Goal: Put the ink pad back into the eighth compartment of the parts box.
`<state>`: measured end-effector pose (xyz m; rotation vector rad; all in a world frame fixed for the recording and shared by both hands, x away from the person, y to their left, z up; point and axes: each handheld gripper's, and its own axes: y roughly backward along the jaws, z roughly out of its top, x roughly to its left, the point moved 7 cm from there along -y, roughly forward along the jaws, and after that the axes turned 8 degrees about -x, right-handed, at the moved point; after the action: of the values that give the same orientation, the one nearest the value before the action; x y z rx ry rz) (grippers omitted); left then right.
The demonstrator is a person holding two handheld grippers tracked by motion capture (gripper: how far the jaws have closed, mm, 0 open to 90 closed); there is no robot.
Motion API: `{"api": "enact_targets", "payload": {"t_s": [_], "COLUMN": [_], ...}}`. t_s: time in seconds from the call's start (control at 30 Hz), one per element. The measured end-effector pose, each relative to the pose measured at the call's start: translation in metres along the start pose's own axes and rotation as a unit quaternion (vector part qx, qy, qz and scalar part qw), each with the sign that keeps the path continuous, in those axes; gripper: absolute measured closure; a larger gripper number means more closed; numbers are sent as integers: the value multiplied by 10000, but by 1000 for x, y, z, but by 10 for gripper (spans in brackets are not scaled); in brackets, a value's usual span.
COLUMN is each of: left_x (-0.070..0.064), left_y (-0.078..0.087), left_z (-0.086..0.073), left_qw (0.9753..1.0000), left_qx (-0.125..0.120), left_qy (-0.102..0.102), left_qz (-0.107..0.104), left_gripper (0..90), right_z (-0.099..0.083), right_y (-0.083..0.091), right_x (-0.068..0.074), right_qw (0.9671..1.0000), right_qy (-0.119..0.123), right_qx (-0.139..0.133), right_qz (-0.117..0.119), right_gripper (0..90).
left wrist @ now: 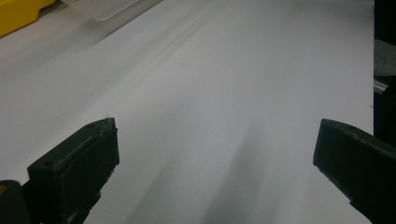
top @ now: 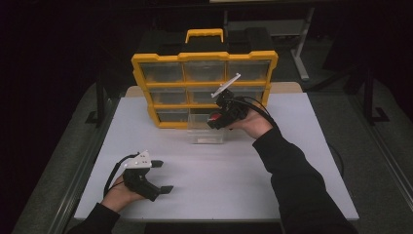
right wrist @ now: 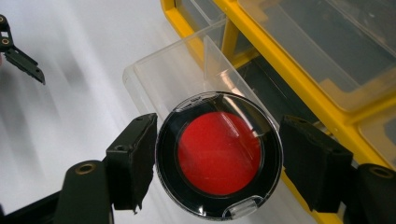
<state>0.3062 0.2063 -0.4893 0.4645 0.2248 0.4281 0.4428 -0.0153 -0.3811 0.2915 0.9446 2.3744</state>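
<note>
A round black case with a red centre and a clear lid (right wrist: 219, 154) sits between the jaws of my right gripper (right wrist: 218, 156), which is shut on it. In the high view that gripper (top: 216, 119) hangs just above a clear plastic drawer (top: 206, 134) pulled out from the bottom row of a yellow drawer organizer (top: 141, 83). The drawer (right wrist: 173, 74) looks empty beneath the case. My left gripper (top: 163, 176) rests low over the white table (top: 243, 185) at the near left, jaws wide open with nothing between them (left wrist: 217, 140).
The organizer stands upright at the table's far side, with a yellow handle (top: 204, 34) on top and several clear drawers. Its yellow frame (right wrist: 280, 65) runs close by the right jaw. Dark floor and metal stands surround the table.
</note>
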Motion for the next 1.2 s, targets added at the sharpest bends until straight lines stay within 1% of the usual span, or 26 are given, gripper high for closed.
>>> {"api": "enact_targets", "payload": {"t_s": [0.27,0.6,0.7,0.87,1.0,1.13,1.17,1.2], "left_x": [0,-1,-1,-1,-1,-1,-2,-2], "left_y": [0,0,0,0,0,-1,-1,-1], "left_z": [0,0,0,0,0,0,0,-1], "left_qw": [10000,10000,10000,10000,10000,10000,10000,10000], "left_qx": [-10,-21,-25,-8,-8,2,2,1], "left_qy": [6,4,6,8,7,9,9,15], "left_qz": [-9,-11,-13,-19,-24,-36,-40,-45], "left_gripper": [0,0,0,0,0,0,0,0], "right_z": [6,14,14,13,12,11,11,11], "right_y": [-12,-22,-24,-33,-39,-43,-44,-45], "right_x": [2,1,1,1,1,2,2,2], "right_qw": [10000,10000,10000,10000,9999,9999,9999,9999], "right_qy": [0,-38,-59,-57,-90,-96,-100,-117], "right_qx": [7,-5,0,37,92,90,80,77], "right_qz": [12,-28,-35,-10,15,17,13,55], "right_gripper": [286,285,285,285,285,283,281,259]}}
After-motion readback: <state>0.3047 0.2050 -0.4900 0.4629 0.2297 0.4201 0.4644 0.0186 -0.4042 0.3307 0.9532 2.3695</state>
